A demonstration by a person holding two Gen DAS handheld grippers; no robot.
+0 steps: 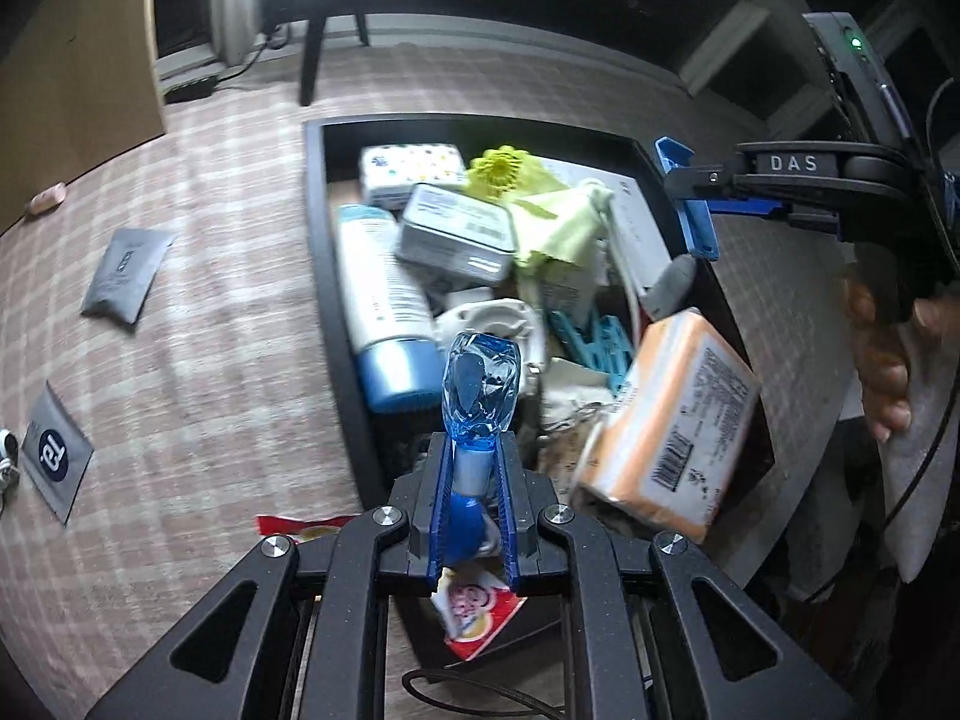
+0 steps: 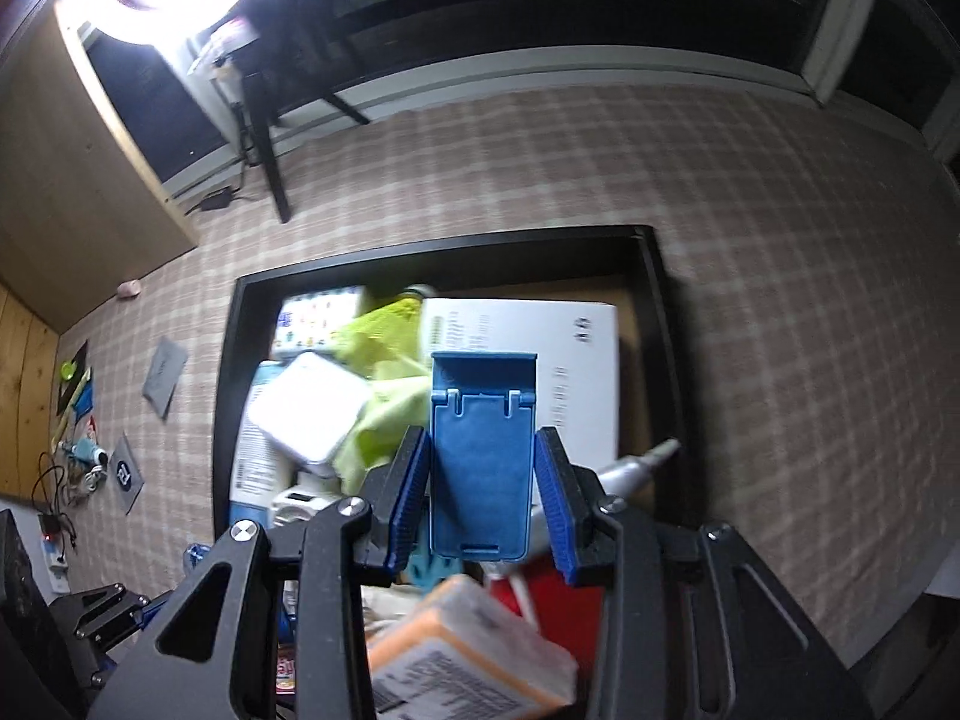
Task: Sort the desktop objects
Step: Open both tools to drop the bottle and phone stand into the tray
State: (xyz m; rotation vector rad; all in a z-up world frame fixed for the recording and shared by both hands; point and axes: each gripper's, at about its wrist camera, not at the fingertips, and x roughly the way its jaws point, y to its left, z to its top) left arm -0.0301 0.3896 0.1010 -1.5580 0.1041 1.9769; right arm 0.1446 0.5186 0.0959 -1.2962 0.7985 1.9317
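My left gripper is shut on a small blue bottle with a clear faceted cap, held over the near edge of the black box. My right gripper is shut on a blue folding phone stand, held above the same box. It also shows in the left wrist view, high at the box's right side. The box holds a white and blue tube, a grey tin, a yellow-green cloth and an orange pack.
The box sits on a checked tablecloth. Two grey sachets and a red snack packet lie on the cloth left of and near the box. Cables and small items lie at the table's far left.
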